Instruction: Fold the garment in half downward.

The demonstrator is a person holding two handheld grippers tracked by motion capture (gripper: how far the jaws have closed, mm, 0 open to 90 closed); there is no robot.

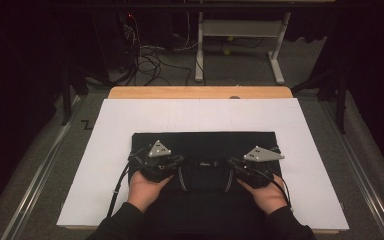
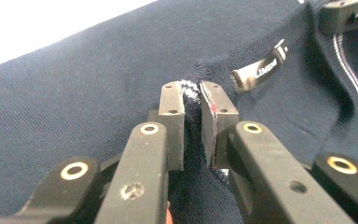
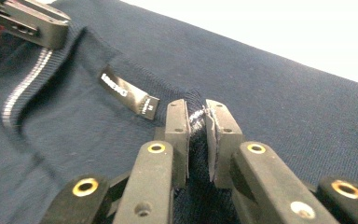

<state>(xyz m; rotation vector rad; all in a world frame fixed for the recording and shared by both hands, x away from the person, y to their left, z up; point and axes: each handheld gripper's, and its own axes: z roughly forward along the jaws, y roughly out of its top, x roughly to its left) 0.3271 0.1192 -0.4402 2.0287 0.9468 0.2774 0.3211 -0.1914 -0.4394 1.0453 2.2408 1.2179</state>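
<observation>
Sweater [image 1: 205, 145] navy, flat on white board [image 1: 110, 150] w/ collar [image 1: 204, 172] nearest me, my left gripper [image 2: 192, 95] clamped on collar rim, my right gripper [image 3: 196, 114] pinching collar's other side, label [image 3: 128, 93] between.

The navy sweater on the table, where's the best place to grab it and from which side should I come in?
Grip the navy sweater at its ribbed, striped collar, one pinch on each side of the neck label, coming from the near edge where the neck opening lies. The rib is a thick doubled edge that jaws can bite. The left gripper and right gripper are shut on it there.
</observation>
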